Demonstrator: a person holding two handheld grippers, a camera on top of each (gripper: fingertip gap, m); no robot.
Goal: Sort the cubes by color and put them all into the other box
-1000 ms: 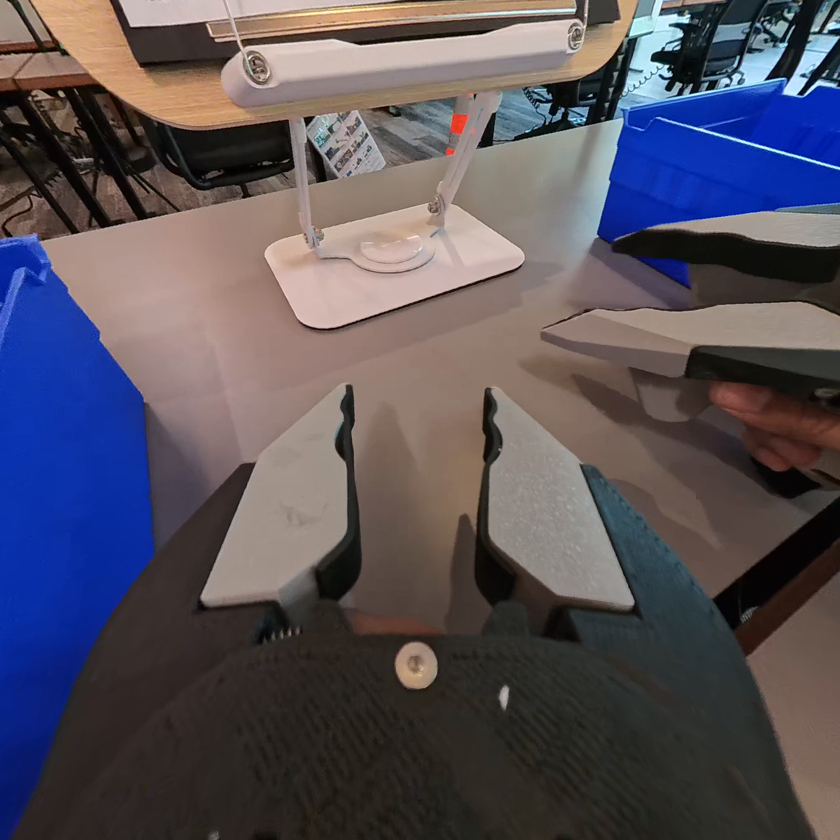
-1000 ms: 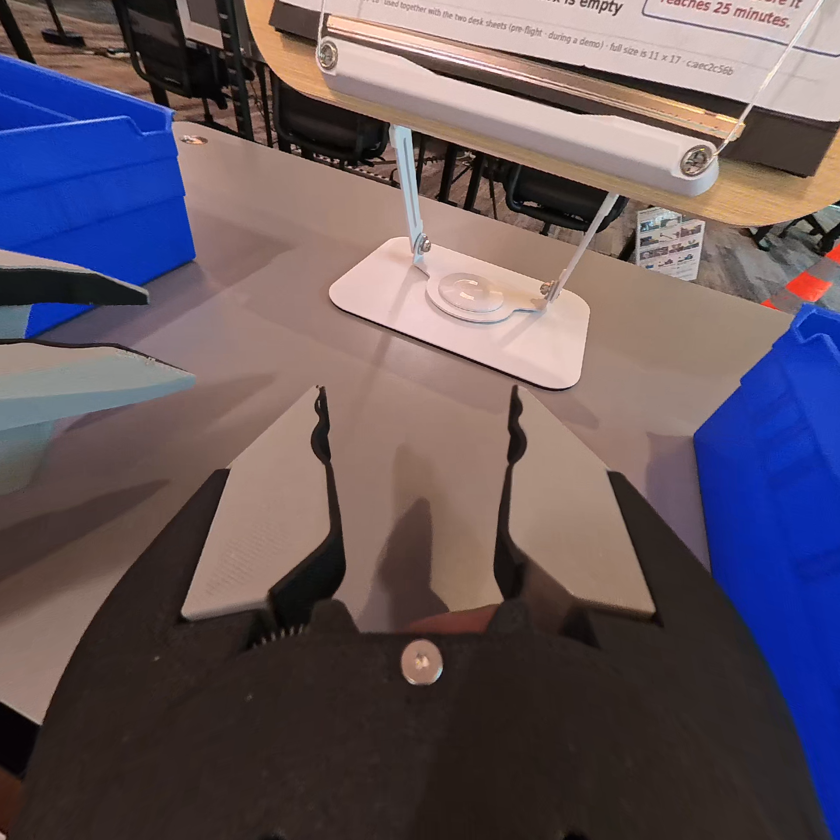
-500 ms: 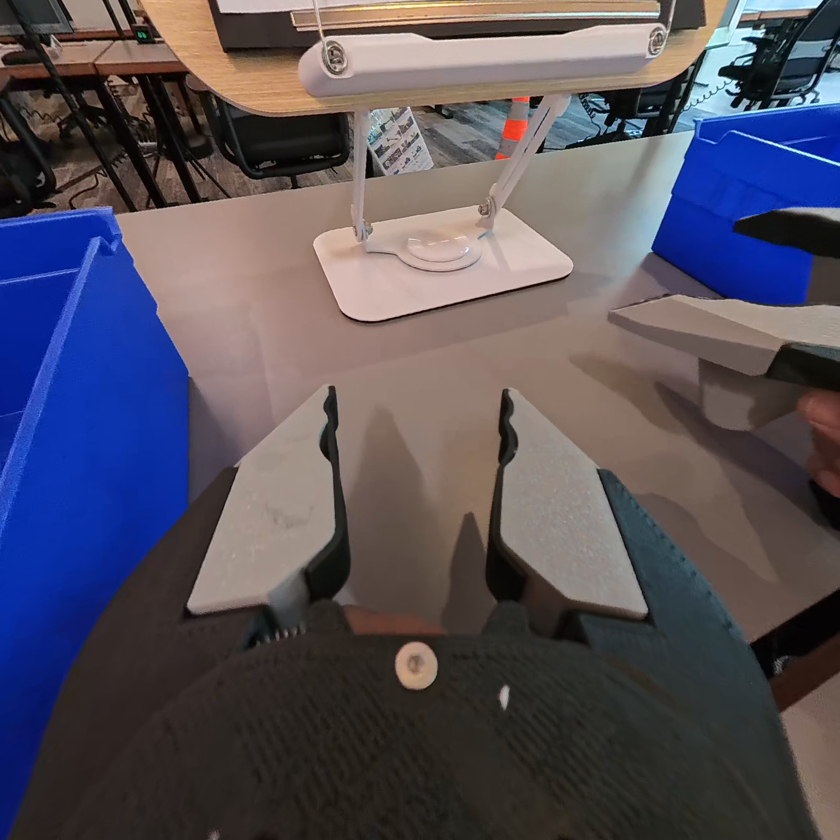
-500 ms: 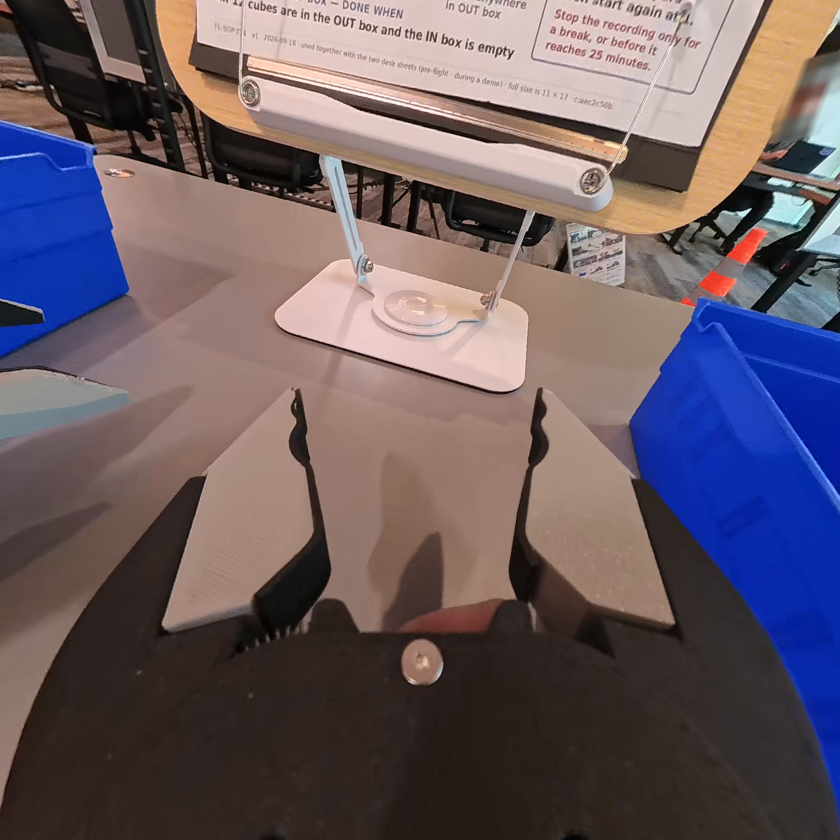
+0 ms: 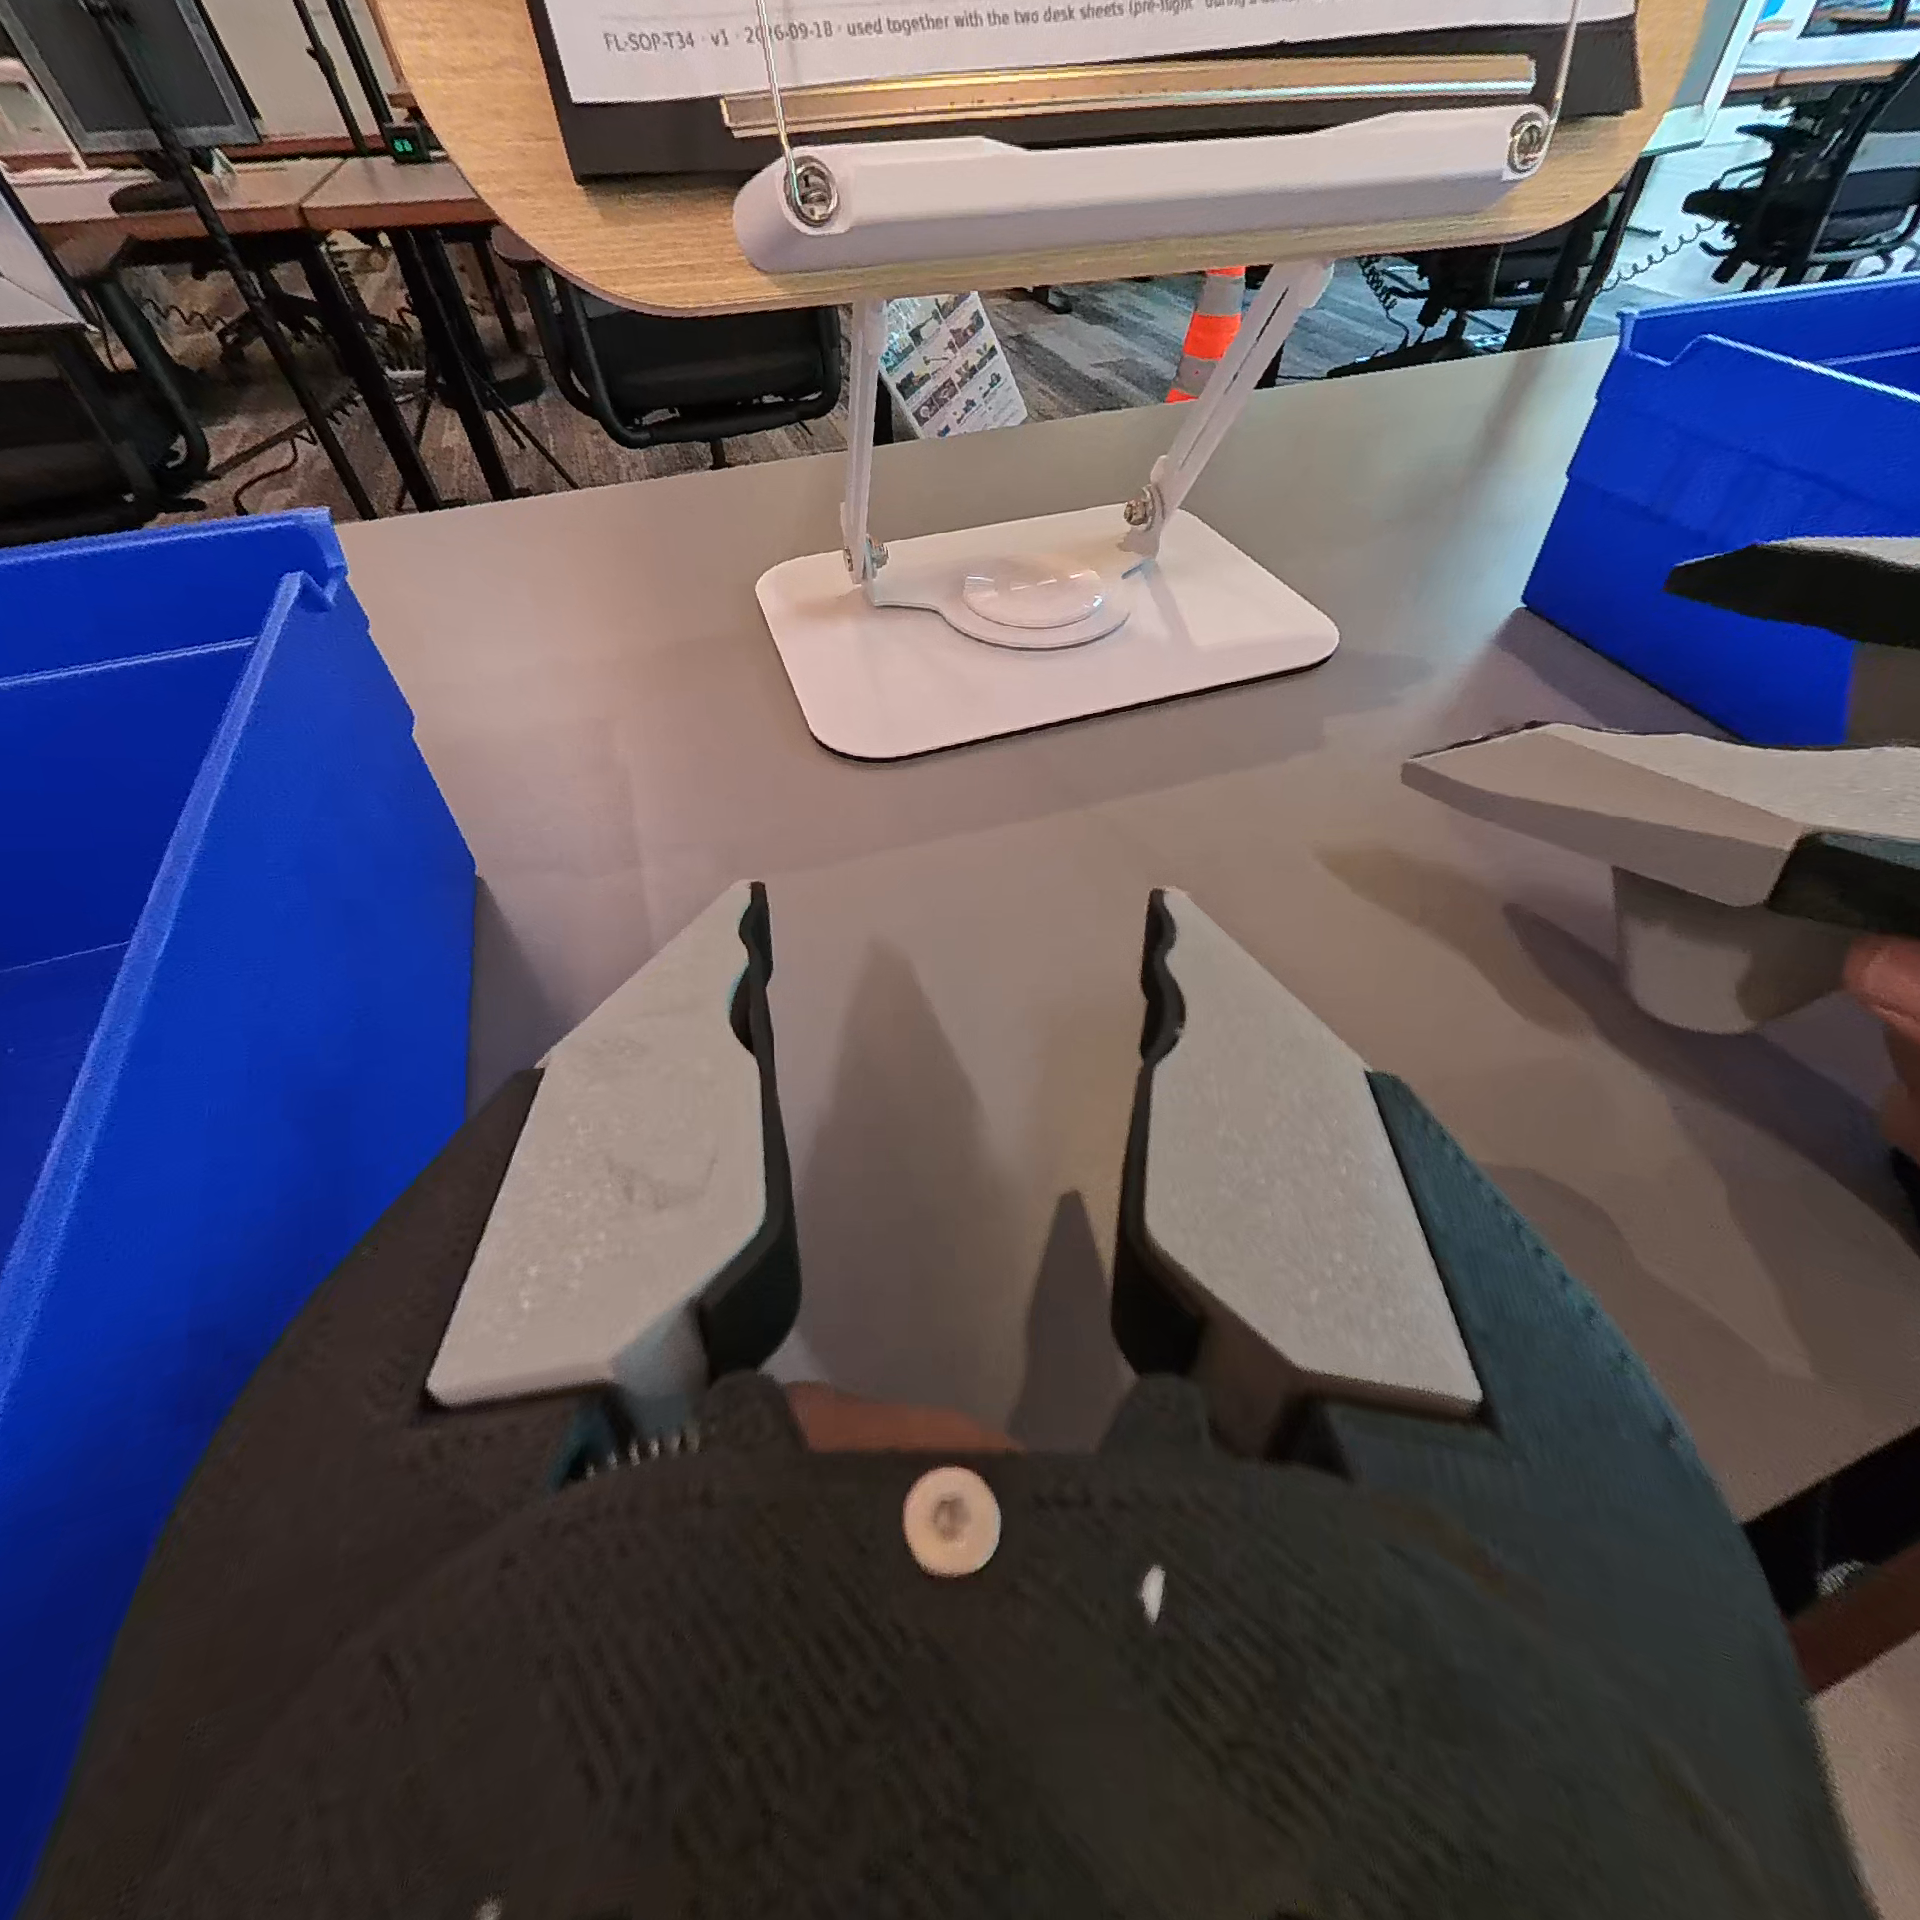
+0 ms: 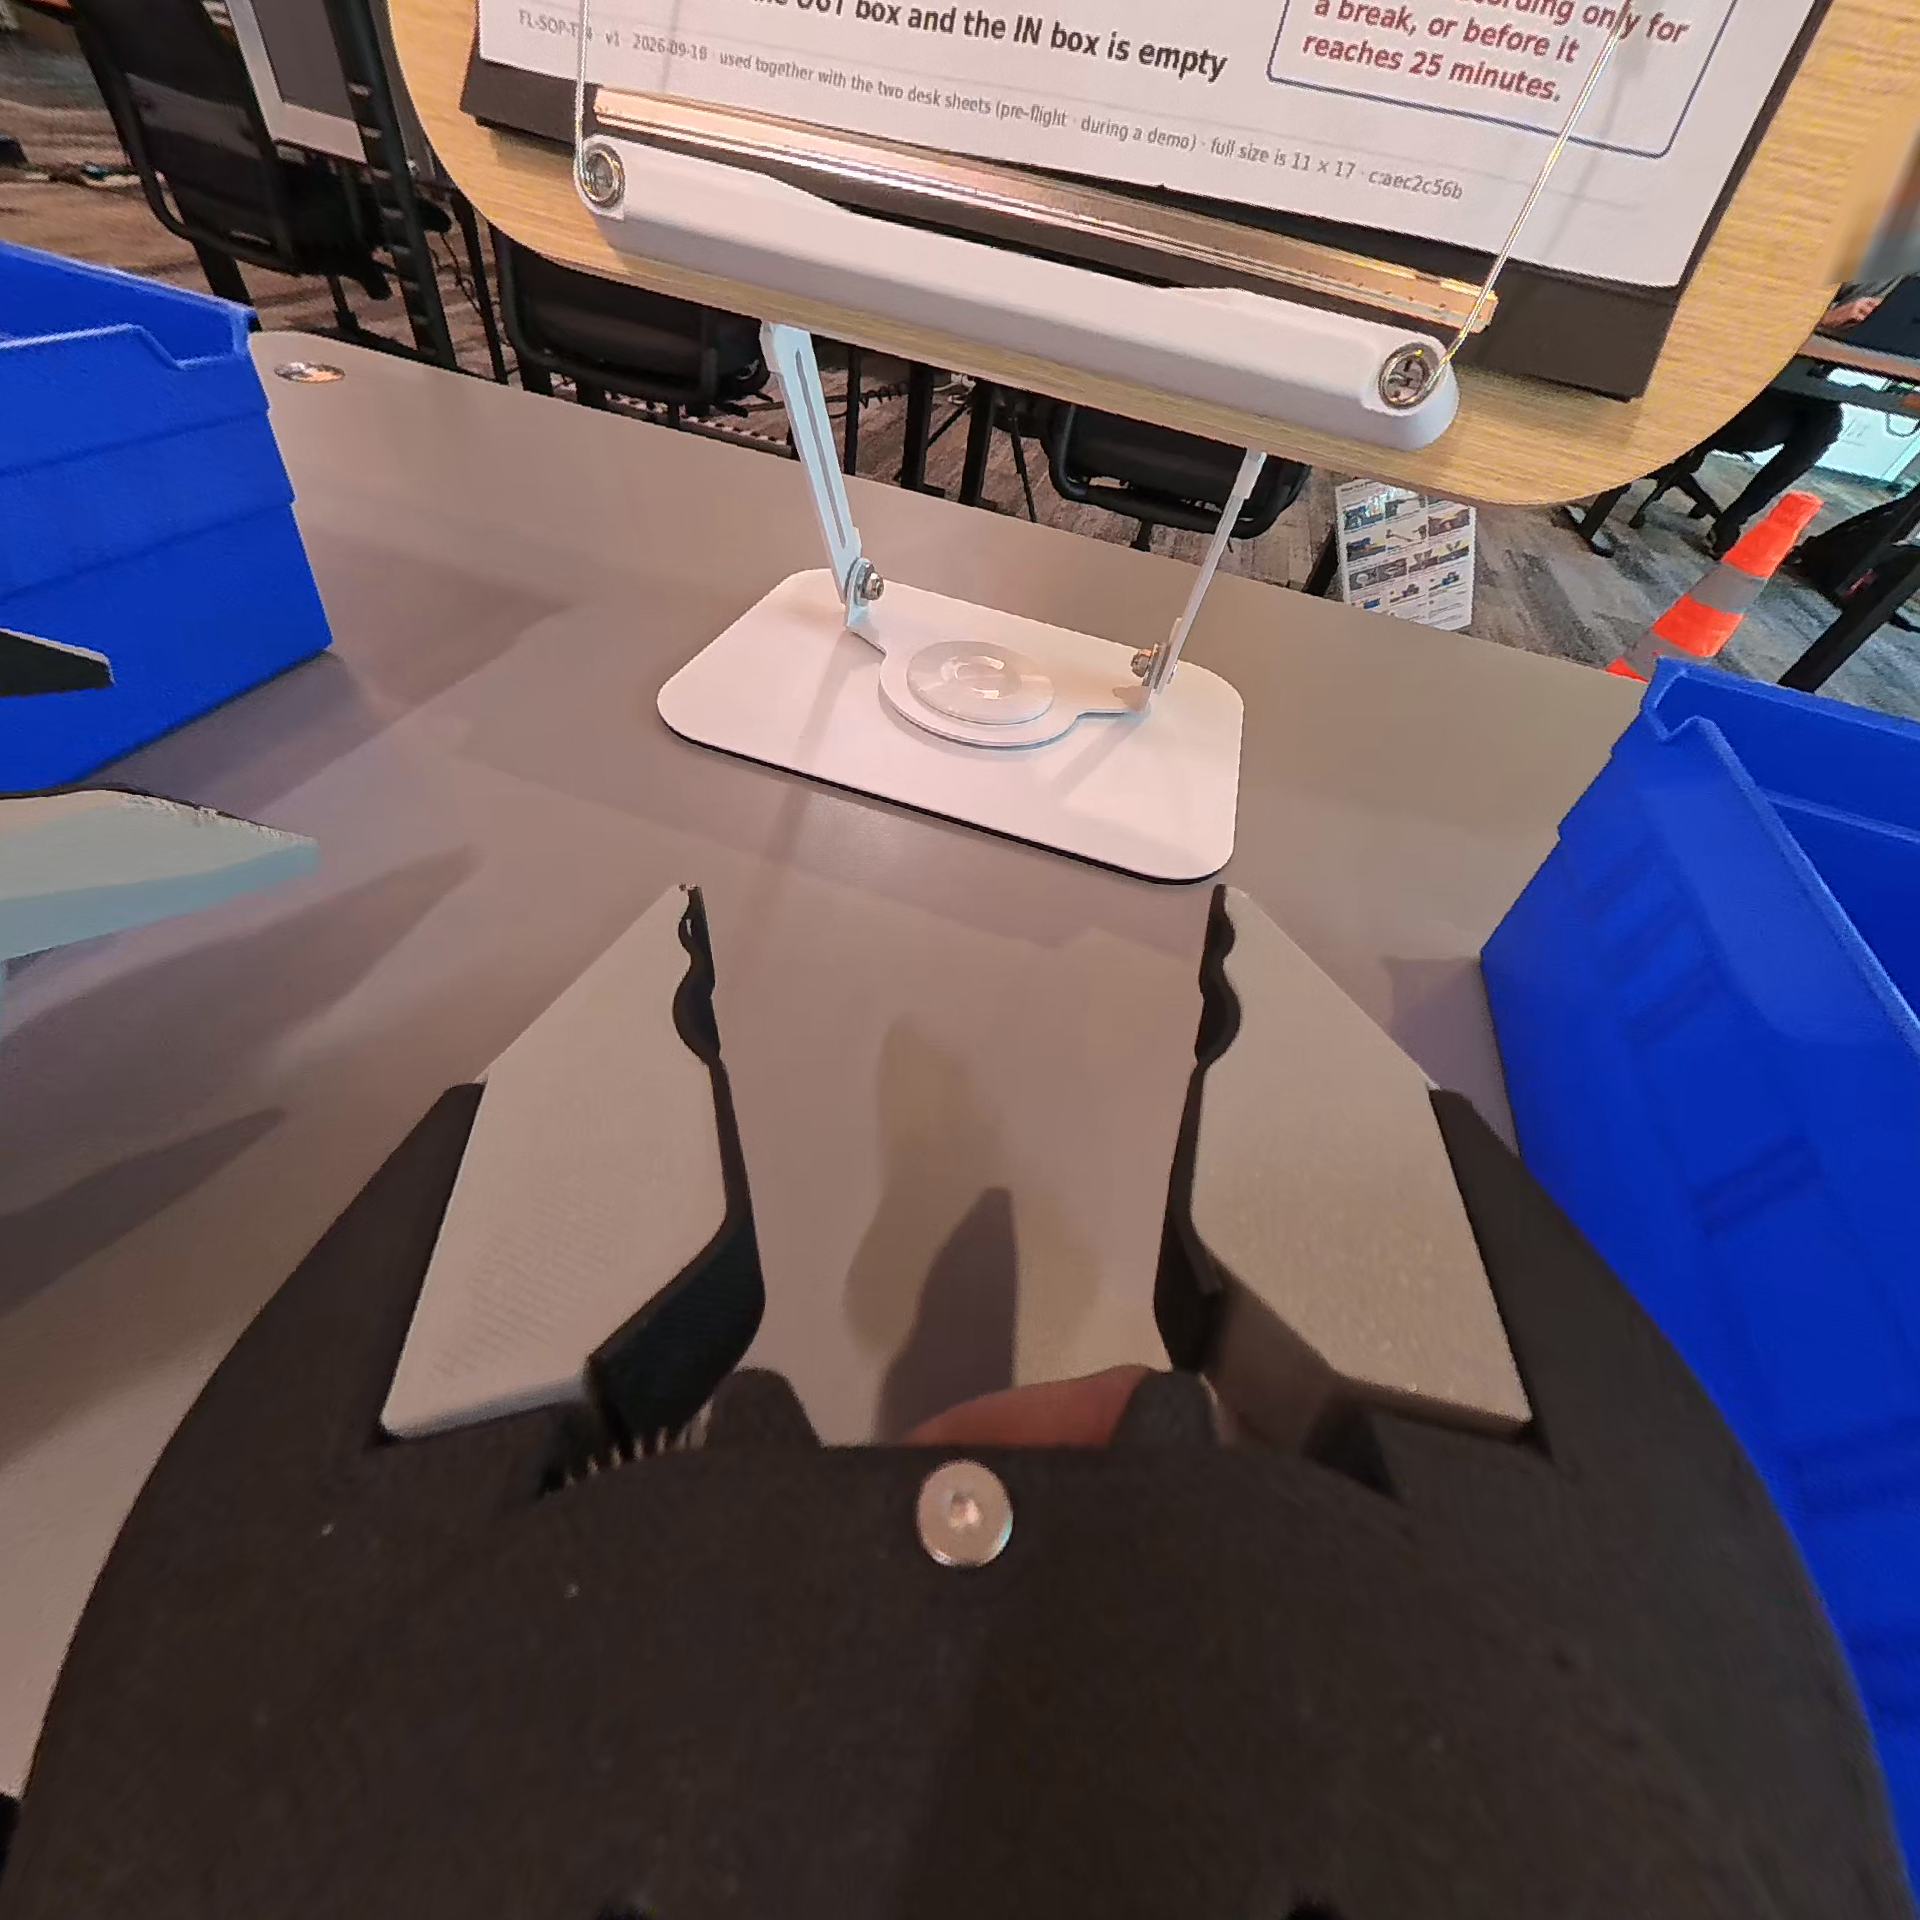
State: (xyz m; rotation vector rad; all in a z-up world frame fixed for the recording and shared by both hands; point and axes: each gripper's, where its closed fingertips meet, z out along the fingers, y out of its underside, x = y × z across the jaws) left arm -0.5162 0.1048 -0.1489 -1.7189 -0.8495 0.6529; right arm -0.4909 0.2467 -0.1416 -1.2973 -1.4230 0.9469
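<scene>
Here, both the left gripper (image 5: 956,904) and right gripper (image 6: 951,904) are held agape and empty between two glossy blue boxes (image 5: 208,935) (image 6: 1714,1039).

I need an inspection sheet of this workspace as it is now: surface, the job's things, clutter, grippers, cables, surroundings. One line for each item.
Surface: grey table, bare between the grippers.
Job's things: left blue box and right blue box stand at opposite sides; no cubes are in view, and the box interiors are mostly hidden.
Clutter: white stand base at table centre, carrying a wooden board with a printed sheet.
Grippers: left gripper open and empty; right gripper open and empty; both over bare table.
Cables: cables on the floor behind the table; nothing seen on the table.
Surroundings: office chairs, desks, an orange traffic cone.
</scene>
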